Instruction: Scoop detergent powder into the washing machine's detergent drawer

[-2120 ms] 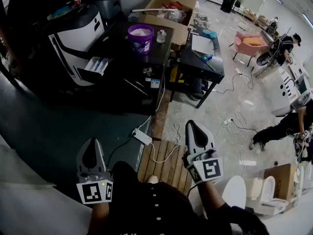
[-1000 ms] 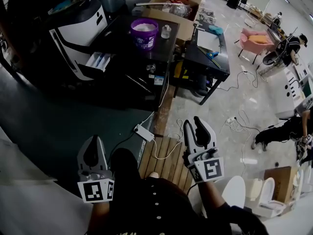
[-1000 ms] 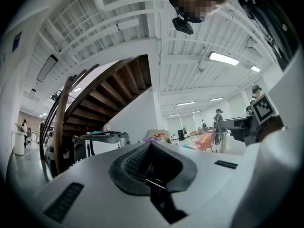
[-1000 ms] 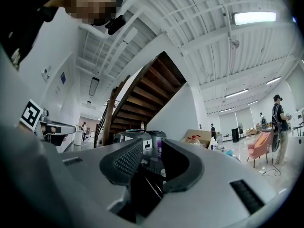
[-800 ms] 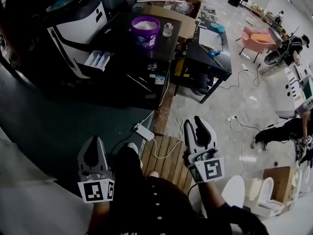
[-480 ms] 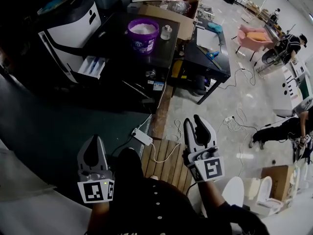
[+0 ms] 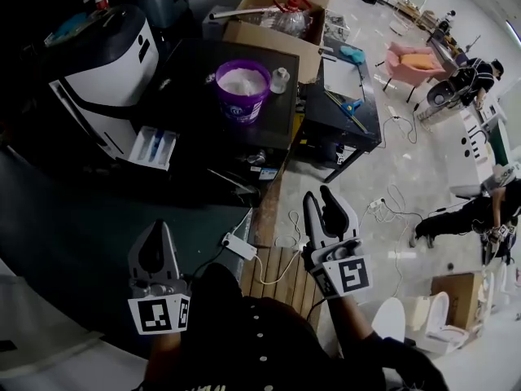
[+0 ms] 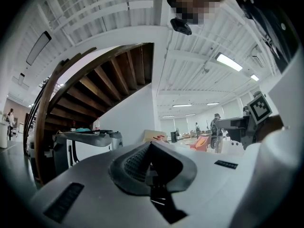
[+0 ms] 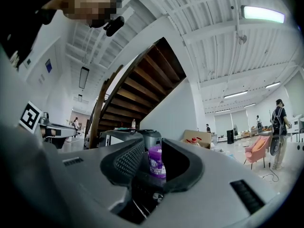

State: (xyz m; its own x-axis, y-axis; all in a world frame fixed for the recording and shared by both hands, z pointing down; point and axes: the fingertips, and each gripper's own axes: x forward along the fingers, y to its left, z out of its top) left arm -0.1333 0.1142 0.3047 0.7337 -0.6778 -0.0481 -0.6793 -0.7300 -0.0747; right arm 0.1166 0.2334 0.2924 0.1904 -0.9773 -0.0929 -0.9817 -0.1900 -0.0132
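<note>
A purple bucket [image 7: 242, 90] full of white detergent powder stands on a black table [image 7: 277, 112]. Left of it is the white and black washing machine [image 7: 102, 72], with its detergent drawer [image 7: 152, 147] pulled out. Both grippers hang low in the head view, well short of the table. My left gripper [image 7: 155, 233] is shut with nothing in it, its pads meeting in the left gripper view [image 8: 151, 148]. My right gripper [image 7: 319, 199] is open and empty. The purple bucket [image 9: 156, 163] shows far off through the gap in the right gripper view.
A small white cup [image 7: 280, 79] sits beside the bucket. A cardboard box [image 7: 273, 23] stands behind the table and a black desk [image 7: 342, 88] to its right. A power strip [image 7: 238, 247], cables and a wooden pallet [image 7: 281, 271] lie on the floor ahead. People [image 7: 476, 76] are at the far right.
The right gripper's jaws have parted since the earliest frame. The table, bucket and washing machine have slid lower and closer in the head view. Both grippers stay about where they were.
</note>
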